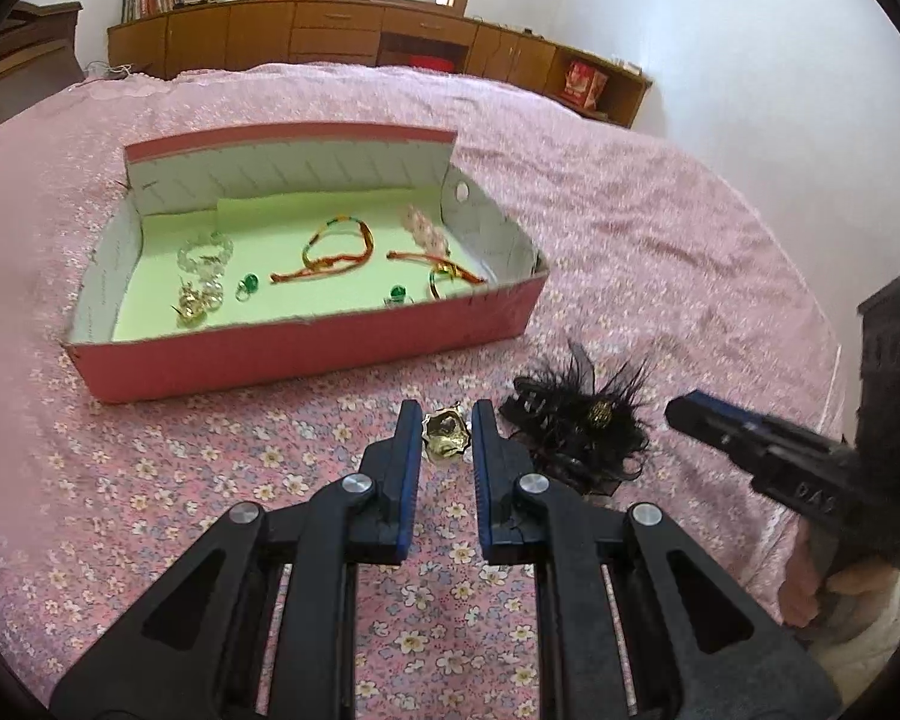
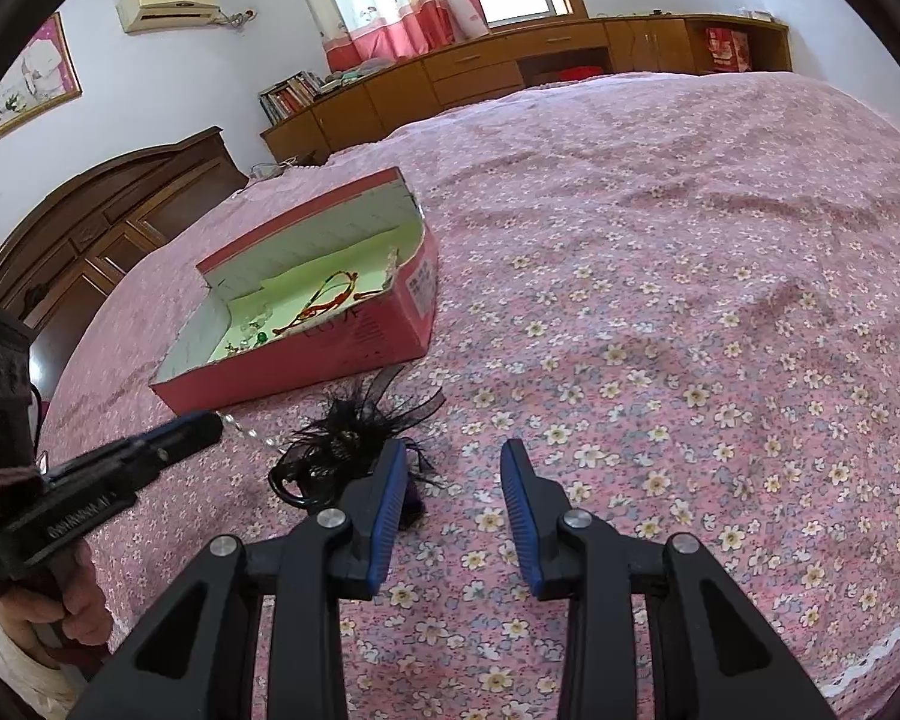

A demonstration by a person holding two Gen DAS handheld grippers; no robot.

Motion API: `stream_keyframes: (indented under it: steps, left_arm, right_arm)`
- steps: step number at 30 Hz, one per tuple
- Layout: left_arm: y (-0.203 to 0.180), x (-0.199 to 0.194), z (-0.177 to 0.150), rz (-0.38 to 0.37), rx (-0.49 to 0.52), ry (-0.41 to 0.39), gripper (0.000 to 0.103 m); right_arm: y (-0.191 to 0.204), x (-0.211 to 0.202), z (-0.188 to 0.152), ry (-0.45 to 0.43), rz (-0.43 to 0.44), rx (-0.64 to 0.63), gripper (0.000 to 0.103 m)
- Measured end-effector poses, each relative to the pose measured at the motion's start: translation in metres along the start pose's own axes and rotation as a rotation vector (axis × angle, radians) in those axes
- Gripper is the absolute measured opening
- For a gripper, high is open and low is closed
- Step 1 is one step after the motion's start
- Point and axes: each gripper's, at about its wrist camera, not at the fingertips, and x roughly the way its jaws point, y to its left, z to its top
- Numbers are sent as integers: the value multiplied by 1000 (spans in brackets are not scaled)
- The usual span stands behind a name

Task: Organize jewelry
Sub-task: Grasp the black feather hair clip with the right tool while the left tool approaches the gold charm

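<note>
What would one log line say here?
left gripper: jaws around gold brooch | right gripper: open, empty | box: holds jewelry

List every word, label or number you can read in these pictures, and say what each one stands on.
Nothing reads with certainty.
Red box, long side: large faint letters, perhaps "LOVE", with small print beside them, blurred.
Red box, end wall: white label, print too small.
Left gripper, body: raised lettering, too blurred.
Right gripper, body: raised characters, too blurred.
Books on the cabinet: spines too small.
</note>
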Motion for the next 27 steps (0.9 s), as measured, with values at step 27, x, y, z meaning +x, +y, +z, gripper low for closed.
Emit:
stream_keyframes:
  steps: [27]
  left_arm:
    - [73,-29,-29,186,-137,-15,8]
  right_arm:
    - [47,28,-5,45,16,-99,66]
